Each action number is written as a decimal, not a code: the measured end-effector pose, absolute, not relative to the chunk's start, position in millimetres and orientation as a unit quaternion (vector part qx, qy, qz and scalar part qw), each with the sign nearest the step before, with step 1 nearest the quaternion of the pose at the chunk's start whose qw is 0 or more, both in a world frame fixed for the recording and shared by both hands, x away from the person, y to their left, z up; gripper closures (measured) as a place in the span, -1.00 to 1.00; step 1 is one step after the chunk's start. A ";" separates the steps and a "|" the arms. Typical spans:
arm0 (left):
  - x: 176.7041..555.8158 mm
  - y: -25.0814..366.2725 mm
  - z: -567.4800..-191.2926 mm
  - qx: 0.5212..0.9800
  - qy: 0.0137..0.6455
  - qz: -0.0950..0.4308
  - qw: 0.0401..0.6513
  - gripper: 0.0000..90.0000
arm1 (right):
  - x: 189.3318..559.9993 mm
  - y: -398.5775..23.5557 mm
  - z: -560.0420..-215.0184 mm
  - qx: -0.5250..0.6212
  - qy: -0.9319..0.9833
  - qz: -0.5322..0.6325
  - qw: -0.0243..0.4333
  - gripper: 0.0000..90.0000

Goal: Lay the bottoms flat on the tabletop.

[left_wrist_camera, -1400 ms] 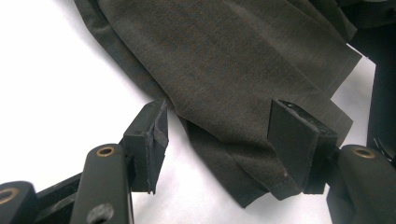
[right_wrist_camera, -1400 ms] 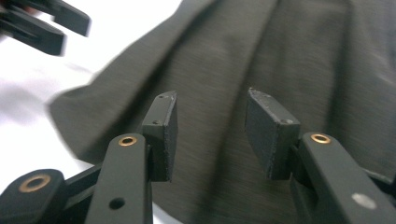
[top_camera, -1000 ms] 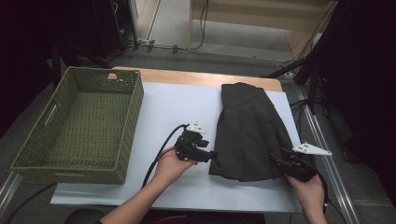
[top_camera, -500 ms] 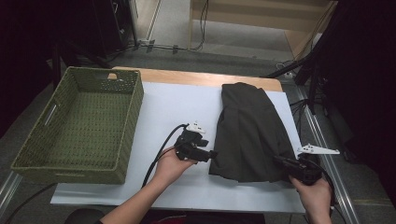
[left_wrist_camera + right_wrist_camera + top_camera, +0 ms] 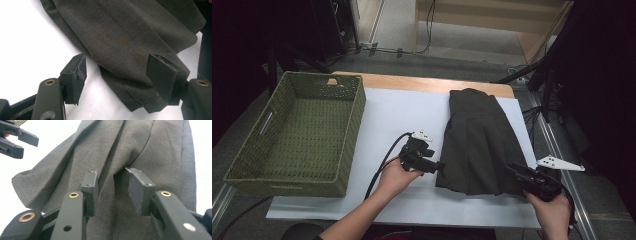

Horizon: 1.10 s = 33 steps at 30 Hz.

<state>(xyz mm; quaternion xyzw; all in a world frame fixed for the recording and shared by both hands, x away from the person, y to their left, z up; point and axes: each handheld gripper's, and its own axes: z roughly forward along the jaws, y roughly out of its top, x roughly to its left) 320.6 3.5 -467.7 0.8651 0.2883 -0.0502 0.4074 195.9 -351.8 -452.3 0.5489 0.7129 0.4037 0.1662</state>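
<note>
Dark grey-brown garment (image 5: 479,142), creased, flat on the white sheet's right side.

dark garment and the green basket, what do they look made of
The dark garment looks like a soft woven cloth, matte charcoal-brown: a fine weave grain, loose folds and a stitched hem show in the left gripper view. The green basket looks like woven wicker or paper cord, matte olive: its walls show a regular braided texture and cut-out handles. Which fibre, the pictures leave open.
</note>
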 end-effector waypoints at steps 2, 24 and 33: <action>321.4 2.9 -468.6 0.865 0.289 -0.050 0.407 -0.26 | 199.9 -352.9 -455.1 0.547 0.715 0.403 0.164 0.23; 324.3 -5.5 -475.8 0.871 0.283 -0.034 0.401 -0.50 | 254.2 -365.0 -459.0 0.556 0.698 0.405 0.200 0.05; 324.3 -8.5 -478.4 0.871 0.279 -0.015 0.404 -0.55 | 274.8 -370.9 -465.0 0.561 0.696 0.404 0.193 -0.15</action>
